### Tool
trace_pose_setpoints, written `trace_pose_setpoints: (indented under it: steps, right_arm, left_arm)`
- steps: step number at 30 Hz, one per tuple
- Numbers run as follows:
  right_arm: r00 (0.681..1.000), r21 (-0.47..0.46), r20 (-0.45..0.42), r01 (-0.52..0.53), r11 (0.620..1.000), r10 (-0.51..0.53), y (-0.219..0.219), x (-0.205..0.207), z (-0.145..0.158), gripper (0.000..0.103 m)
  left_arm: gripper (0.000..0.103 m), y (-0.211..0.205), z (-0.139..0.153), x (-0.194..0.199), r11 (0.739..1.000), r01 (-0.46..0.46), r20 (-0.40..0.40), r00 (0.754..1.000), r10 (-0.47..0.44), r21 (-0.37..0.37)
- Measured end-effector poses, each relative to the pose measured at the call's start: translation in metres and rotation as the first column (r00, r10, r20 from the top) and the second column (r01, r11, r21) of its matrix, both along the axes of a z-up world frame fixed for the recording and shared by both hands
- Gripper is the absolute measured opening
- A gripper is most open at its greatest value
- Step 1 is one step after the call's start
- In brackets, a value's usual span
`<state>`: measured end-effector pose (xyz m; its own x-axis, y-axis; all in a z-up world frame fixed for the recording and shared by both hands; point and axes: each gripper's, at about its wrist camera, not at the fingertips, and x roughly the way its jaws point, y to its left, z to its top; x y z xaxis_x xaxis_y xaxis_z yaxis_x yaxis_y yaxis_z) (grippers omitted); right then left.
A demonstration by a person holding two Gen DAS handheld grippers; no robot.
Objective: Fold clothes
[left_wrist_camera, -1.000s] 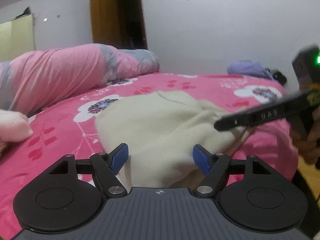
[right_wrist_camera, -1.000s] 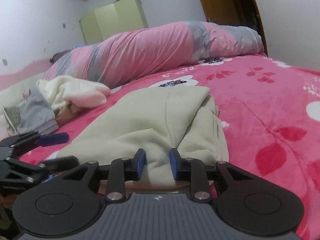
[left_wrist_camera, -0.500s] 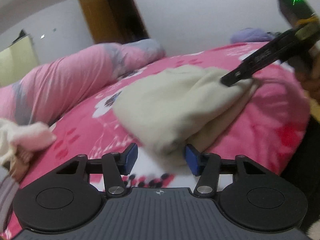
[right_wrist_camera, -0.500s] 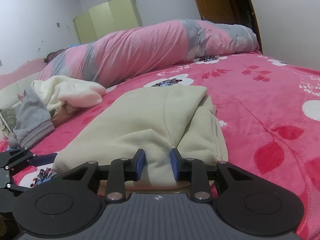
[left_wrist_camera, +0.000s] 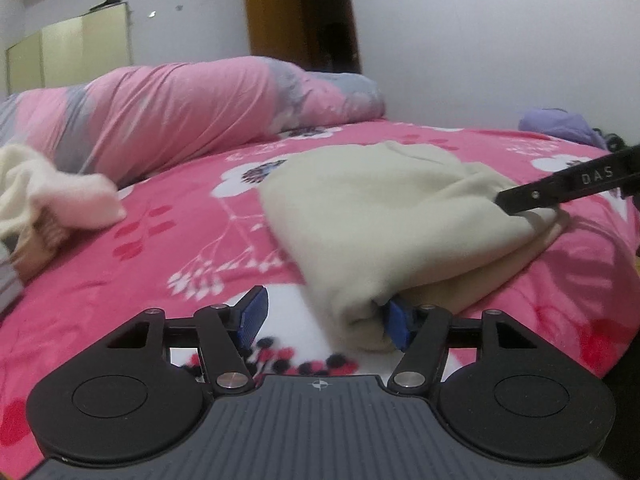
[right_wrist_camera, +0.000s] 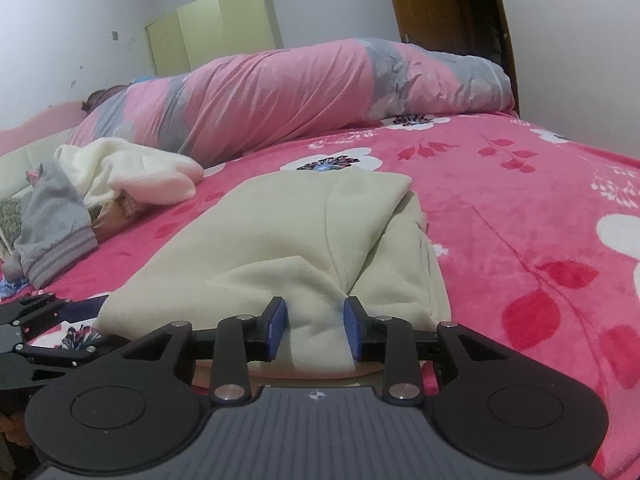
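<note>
Cream fleece garment [right_wrist_camera: 280,240] on pink floral bed [right_wrist_camera: 520,200]; right hand-held gripper [right_wrist_camera: 314,326] pinches its near edge, jaws opening; left hand-held gripper [left_wrist_camera: 326,314] opening, garment corner between, ungripped.

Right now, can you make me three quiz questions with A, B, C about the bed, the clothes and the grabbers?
1. Where does the cream garment lie?
A. on the pink blanket
B. in a drawer
C. on a chair

2. What colour are the gripper pads?
A. yellow
B. blue
C. white

3. What is the right gripper doing?
A. pinching a fold of the garment
B. holding a sock
C. pointing at the ceiling

Answers: 1 A, it rests spread on the flowered blanket; 2 B, both wrist views show blue pads; 3 A, cloth bunches between its pads.
</note>
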<state>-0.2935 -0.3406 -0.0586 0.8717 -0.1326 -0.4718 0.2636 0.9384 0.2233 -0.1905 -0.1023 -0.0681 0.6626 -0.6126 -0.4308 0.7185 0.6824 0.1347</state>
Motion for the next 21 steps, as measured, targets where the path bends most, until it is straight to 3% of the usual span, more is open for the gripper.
trace_pose_setpoints:
  steps: [8,12,17,21]
  right_arm:
    - [1.000,-0.051,-0.015,-0.026,0.998,0.025,0.007,0.001,0.001,0.033]
    - [0.999,-0.061,-0.027,-0.032,0.998,0.030,0.009,-0.001,0.005,0.034]
    - [0.998,-0.260,-0.064,-0.038,0.965,0.022,0.034,-0.010,0.044,0.035]
    - [0.992,-0.357,0.008,-0.113,0.927,0.125,0.068,-0.016,0.066,0.032]
  left_arm:
    - [0.071,0.016,-0.005,0.023,0.998,-0.004,-0.121,0.993,-0.004,-0.059]
    - [0.071,0.015,-0.005,0.020,0.998,0.000,-0.126,0.992,-0.008,-0.068]
    - [0.071,0.014,-0.005,0.016,0.998,-0.012,-0.133,0.991,0.004,-0.066]
    - [0.071,0.016,-0.006,0.018,0.996,-0.031,-0.154,0.988,0.019,-0.079]
